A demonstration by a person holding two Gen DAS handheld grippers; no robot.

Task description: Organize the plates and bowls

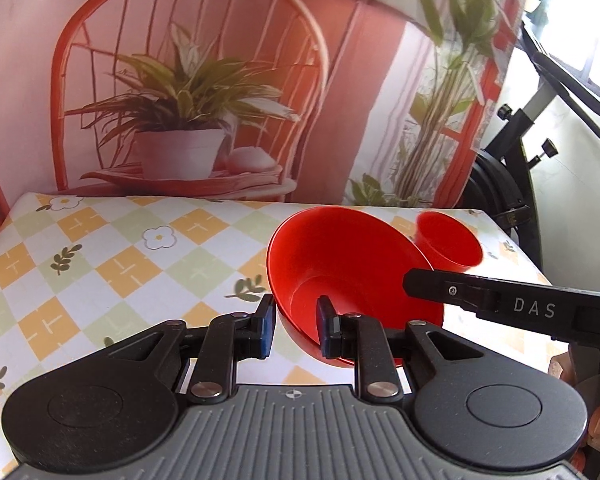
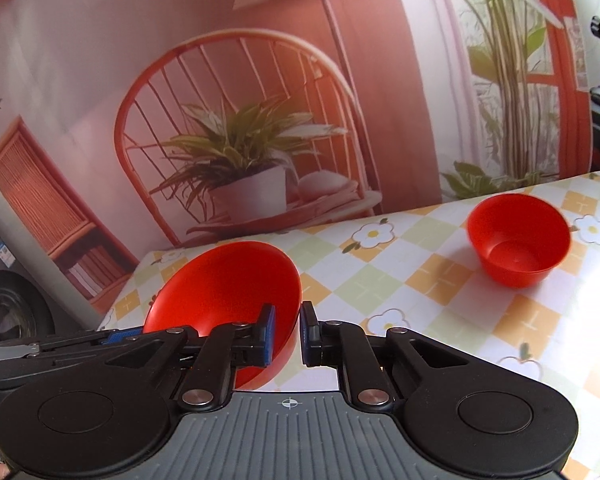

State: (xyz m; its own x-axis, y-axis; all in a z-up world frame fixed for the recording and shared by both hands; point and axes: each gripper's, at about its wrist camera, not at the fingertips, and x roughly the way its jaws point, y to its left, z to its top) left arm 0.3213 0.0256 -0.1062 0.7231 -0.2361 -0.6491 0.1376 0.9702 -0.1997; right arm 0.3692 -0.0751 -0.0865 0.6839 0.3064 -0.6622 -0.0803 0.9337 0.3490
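Big red bowl (image 1: 340, 264) tilted above the checked tablecloth (image 1: 100, 248), my left gripper (image 1: 296, 328) and right gripper (image 2: 287, 332) each clamped on its rim, opposite sides. Small red bowl (image 2: 518, 238) sits upright near the table's far edge.

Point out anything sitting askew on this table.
The large red bowl is tipped steeply on its side, with the left gripper and right gripper straddling opposite rims. The small red bowl stands upright. No spills or damage show.
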